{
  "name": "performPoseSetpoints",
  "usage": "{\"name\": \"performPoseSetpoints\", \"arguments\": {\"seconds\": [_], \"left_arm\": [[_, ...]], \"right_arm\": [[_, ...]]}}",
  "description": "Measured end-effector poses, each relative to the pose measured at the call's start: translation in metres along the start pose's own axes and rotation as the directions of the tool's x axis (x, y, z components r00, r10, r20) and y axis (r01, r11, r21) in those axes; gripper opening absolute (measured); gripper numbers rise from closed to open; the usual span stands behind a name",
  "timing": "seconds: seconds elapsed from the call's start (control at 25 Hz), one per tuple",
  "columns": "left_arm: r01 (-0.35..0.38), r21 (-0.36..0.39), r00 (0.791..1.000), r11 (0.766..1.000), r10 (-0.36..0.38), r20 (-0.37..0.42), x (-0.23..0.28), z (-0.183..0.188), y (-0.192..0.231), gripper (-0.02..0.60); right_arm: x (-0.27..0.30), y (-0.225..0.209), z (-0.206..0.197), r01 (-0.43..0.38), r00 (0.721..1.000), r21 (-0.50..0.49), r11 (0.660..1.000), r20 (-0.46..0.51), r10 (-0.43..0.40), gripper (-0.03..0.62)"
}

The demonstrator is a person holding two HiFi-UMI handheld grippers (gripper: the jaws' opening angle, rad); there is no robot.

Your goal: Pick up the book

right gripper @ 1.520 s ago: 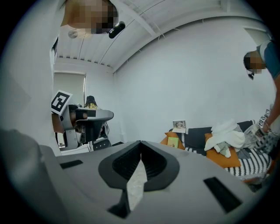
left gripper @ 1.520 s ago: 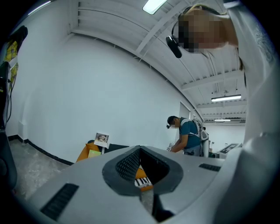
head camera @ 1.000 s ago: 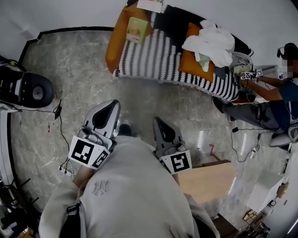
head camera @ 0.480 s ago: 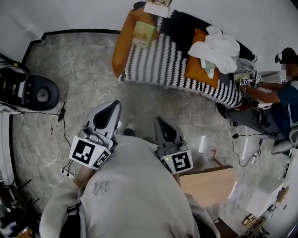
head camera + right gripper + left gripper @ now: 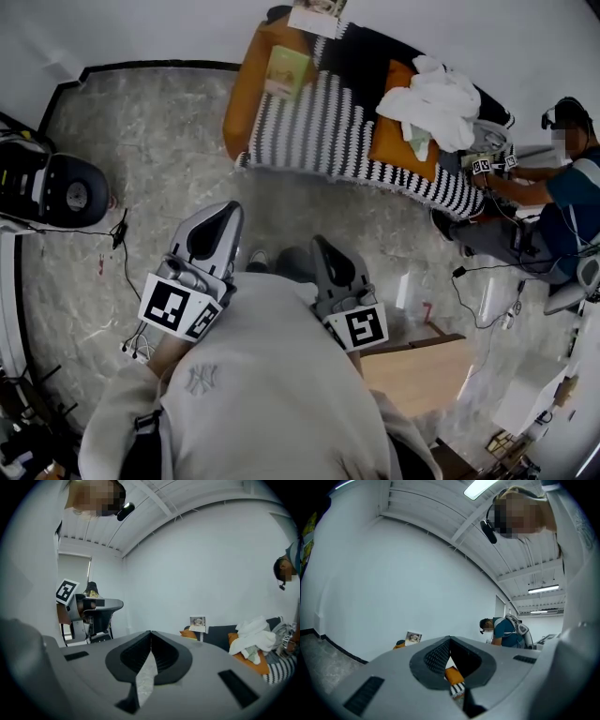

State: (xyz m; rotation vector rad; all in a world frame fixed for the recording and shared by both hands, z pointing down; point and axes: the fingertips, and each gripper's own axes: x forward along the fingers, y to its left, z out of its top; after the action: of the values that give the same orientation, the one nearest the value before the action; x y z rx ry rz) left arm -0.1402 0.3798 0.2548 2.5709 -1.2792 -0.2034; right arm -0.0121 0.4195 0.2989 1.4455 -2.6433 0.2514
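Observation:
A green-covered book lies on the orange left end of a sofa across the marble floor. A second thin book or picture card leans on the wall behind it, and shows too as the card and the card. I hold both grippers level in front of my chest, well short of the sofa. My left gripper is shut and holds nothing; its tips meet in the left gripper view. My right gripper is also shut and empty, seen as the right gripper.
A striped blanket, orange cushions and a heap of white clothes cover the sofa. Another person sits at its right end. A black round machine and cables lie at left. A wooden table stands at lower right.
The sofa and floor have drifted slightly in the head view as I moved. Both grippers stay shut and in the same pose. The seated person has shifted a little.

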Motion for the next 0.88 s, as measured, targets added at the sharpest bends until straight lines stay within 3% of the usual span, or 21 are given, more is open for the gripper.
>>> {"name": "performPoseSetpoints", "arguments": {"seconds": [0.48, 0.88], "left_arm": [[-0.038, -0.02, 0.998, 0.999, 0.037, -0.043, 0.015, -0.01, 0.012, 0.009], [-0.044, -0.026, 0.997, 0.999, 0.042, -0.068, 0.086, -0.013, 0.028, 0.009]], "right_arm": [[0.015, -0.014, -0.01, -0.029, 0.999, 0.044, 0.999, -0.038, 0.03, 0.018], [0.059, -0.072, -0.006, -0.047, 0.997, 0.074, 0.996, -0.05, 0.051, 0.018]]}}
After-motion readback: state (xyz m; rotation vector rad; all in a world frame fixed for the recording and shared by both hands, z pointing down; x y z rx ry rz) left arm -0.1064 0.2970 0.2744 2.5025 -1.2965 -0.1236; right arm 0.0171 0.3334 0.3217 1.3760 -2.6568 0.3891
